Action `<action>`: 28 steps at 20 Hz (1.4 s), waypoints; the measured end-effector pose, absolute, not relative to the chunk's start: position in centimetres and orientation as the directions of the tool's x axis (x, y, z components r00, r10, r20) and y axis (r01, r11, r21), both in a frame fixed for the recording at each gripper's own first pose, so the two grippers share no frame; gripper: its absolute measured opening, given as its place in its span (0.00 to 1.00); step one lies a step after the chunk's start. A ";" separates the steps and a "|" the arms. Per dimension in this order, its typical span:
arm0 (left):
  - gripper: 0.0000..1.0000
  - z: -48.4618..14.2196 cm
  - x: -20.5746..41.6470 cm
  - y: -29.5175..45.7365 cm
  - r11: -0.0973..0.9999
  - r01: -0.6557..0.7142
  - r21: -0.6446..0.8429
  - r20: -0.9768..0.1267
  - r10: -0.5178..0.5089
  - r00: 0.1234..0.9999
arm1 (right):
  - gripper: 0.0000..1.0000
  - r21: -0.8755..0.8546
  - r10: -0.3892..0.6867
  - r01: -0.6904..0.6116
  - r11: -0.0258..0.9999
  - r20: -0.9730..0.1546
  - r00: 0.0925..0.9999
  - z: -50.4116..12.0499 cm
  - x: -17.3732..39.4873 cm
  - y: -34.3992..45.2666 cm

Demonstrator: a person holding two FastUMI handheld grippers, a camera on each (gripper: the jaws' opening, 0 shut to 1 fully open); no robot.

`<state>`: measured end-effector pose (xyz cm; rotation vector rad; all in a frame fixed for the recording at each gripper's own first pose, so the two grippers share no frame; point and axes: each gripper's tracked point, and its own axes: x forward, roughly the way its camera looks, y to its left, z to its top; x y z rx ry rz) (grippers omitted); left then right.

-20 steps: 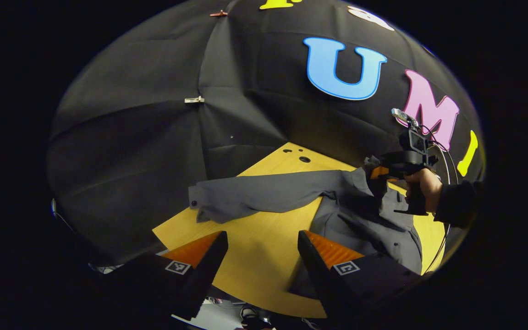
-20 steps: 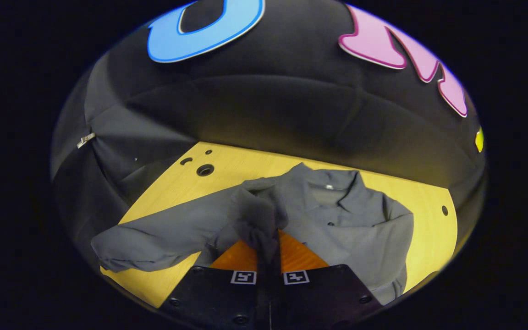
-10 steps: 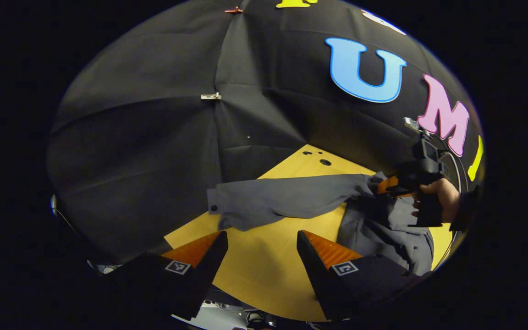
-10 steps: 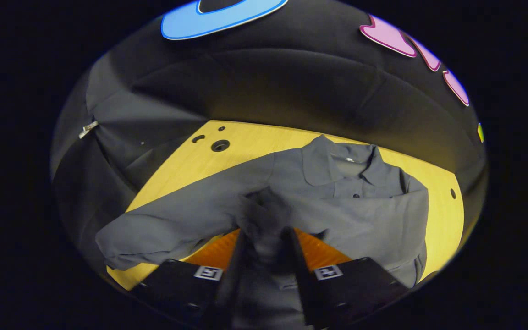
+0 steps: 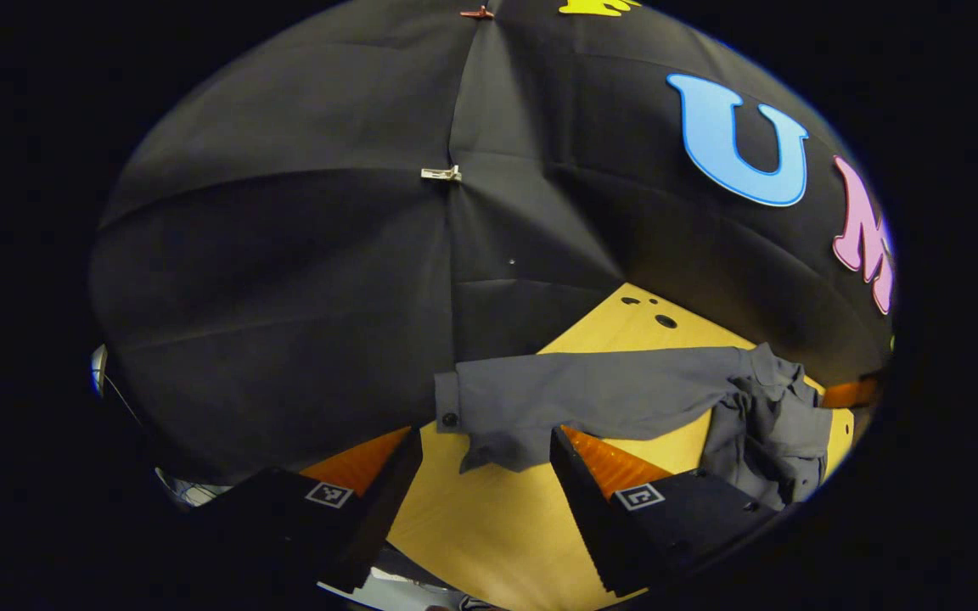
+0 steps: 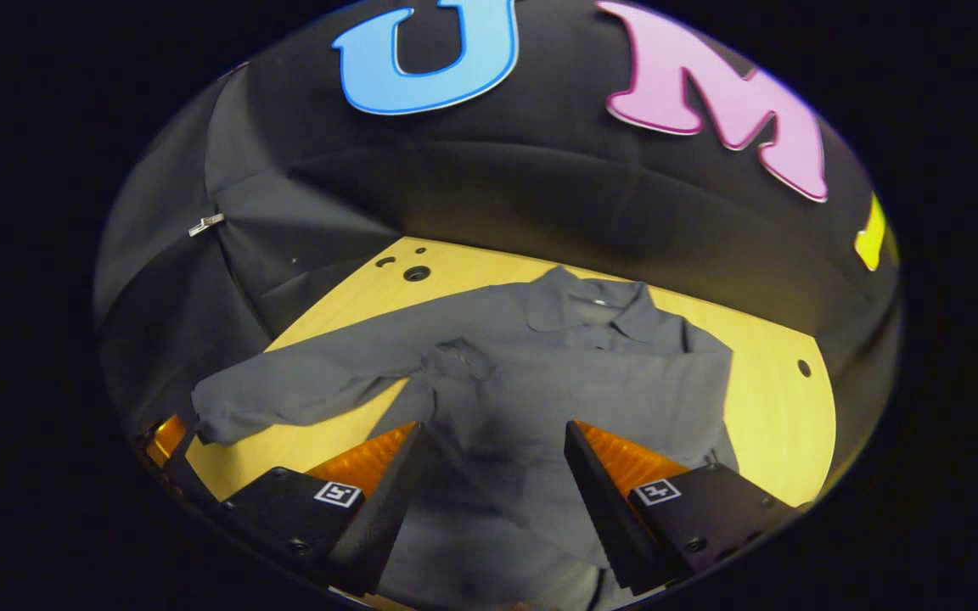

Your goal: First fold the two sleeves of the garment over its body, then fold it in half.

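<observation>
Garment (image 6: 557,382) lies flat on the bench (image 6: 782,399), one sleeve (image 5: 574,395) still outstretched; both hand-held grippers, left (image 5: 480,475) and right (image 6: 493,475), gape empty, so a shallow cuff grasp could slip mid-fold.

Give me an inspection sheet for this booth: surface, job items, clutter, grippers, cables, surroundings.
Surface: wooden table with round holes near its far-left corner.
Job's things: grey shirt lies collar away from the camera; one sleeve stretches out to the side, unfolded; the other sleeve looks folded across the body.
Clutter: nothing seen.
Grippers: left gripper open, just short of the outstretched sleeve's cuff; right gripper open above the shirt's body, holding nothing.
Cables: nothing seen.
Surroundings: black cloth wall pinned with a clip.
</observation>
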<state>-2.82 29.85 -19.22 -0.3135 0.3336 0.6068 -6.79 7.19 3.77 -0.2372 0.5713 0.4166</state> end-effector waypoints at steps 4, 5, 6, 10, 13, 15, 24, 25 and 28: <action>0.96 -20.4 0.2 31.5 0.778 -0.601 -0.182 -0.407 0.497 0.767 | 0.99 -0.089 0.246 -0.364 0.927 -0.587 0.771 2.9 -10.1 0.7; 0.96 -20.7 0.9 31.8 0.781 -0.600 -0.174 -0.409 0.497 0.765 | 1.00 -0.088 0.228 -0.345 0.934 -0.595 0.771 2.6 -10.9 -0.8; 0.96 -21.0 1.6 32.1 0.781 -0.603 -0.160 -0.414 0.502 0.760 | 1.00 -0.091 0.207 -0.324 0.942 -0.600 0.773 2.5 -11.6 -2.3; 0.96 -23.0 3.8 33.3 0.779 -0.615 -0.121 -0.459 0.505 0.730 | 1.00 -0.086 0.126 -0.223 0.971 -0.610 0.782 2.6 -14.8 -8.4; 0.96 -24.6 5.0 33.2 0.782 -0.613 -0.110 -0.495 0.492 0.716 | 1.00 -0.074 0.065 -0.141 0.987 -0.618 0.783 2.9 -17.1 -12.6; 0.96 -25.7 5.5 33.1 0.780 -0.618 -0.103 -0.523 0.486 0.700 | 1.00 -0.058 0.028 -0.081 0.995 -0.618 0.786 3.4 -18.3 -15.0; 0.39 -26.4 6.6 31.5 0.800 -0.587 -0.124 -0.529 0.447 0.721 | 0.99 -0.025 -0.059 0.055 0.998 -0.592 0.804 5.0 -23.5 -20.9; 0.28 -26.3 6.4 31.1 0.793 -0.587 -0.165 -0.523 0.434 0.733 | 0.99 -0.009 -0.057 0.064 0.998 -0.593 0.803 4.9 -23.7 -21.0; 0.13 -26.2 6.1 30.6 0.790 -0.571 -0.223 -0.522 0.398 0.755 | 0.99 0.020 -0.052 0.078 0.997 -0.590 0.806 4.2 -23.5 -21.1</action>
